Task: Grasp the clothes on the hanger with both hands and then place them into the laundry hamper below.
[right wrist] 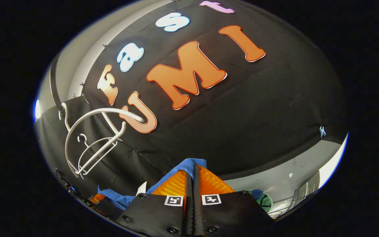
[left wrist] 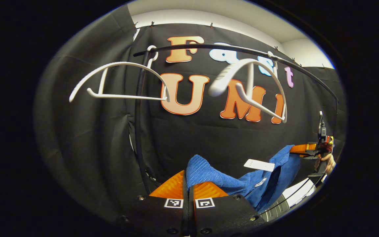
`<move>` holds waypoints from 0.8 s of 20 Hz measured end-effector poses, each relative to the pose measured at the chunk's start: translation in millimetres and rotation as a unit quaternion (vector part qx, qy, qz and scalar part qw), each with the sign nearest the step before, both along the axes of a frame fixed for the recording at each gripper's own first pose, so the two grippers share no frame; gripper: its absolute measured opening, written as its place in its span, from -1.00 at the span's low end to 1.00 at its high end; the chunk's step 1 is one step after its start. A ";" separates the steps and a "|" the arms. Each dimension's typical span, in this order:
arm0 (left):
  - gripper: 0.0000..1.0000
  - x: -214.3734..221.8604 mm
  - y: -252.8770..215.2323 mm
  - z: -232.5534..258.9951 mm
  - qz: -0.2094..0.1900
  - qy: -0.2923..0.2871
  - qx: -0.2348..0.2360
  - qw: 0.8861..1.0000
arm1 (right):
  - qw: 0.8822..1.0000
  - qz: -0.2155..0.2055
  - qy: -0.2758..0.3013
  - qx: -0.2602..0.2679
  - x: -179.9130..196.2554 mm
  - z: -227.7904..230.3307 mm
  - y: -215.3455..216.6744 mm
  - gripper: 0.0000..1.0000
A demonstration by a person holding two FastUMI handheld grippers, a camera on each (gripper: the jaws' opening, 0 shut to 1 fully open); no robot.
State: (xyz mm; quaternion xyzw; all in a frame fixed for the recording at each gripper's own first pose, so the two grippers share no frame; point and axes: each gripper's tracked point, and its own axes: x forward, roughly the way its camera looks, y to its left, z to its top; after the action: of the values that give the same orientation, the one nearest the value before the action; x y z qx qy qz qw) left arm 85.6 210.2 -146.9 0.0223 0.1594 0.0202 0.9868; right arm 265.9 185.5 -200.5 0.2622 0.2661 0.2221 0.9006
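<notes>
Both grippers are clamped on the blue ribbed fabric garment (left wrist: 242, 181), which is off the hangers and slung between them under the black curved metal rail (left wrist: 242, 51). The left gripper (left wrist: 188, 187) has its fingers pinched shut on one bunched end, and the right gripper (right wrist: 193, 184) is closed on a fold at the other end

Main risk, I'd say: each grip holds just a small pinch of cloth, so a quick drop or the hands pulling apart could tug a corner free and the garment would swing past the hamper

The left gripper view gives you the two bare white plastic hangers (left wrist: 117, 82) on the rail, the white tag (left wrist: 259, 165) and the far gripper with a hand on it. The right gripper view has a green round thing (right wrist: 265, 200) low down, maybe the hamper, hard to tell
</notes>
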 end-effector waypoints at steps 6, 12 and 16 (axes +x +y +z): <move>-1.00 10.3 -46.2 -14.2 -0.038 0.009 -0.010 0.999 | 1.000 0.001 0.013 -0.009 -23.2 -17.3 3.7 -0.86; -1.00 26.4 -87.8 -40.0 -0.070 0.030 -0.007 0.997 | 0.999 -0.006 0.026 -0.027 -41.7 -37.3 5.1 -0.85; -1.00 33.1 -114.5 -66.6 -0.084 0.055 -0.020 0.995 | 0.997 -0.005 0.040 -0.061 -56.2 -61.3 2.1 -0.86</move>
State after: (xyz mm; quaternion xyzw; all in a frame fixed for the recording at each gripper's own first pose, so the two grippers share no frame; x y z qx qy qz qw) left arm 118.7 95.8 -213.6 0.0174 0.2115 -0.0674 0.9749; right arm 209.6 187.5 -261.8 0.2162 0.3135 0.1907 0.9048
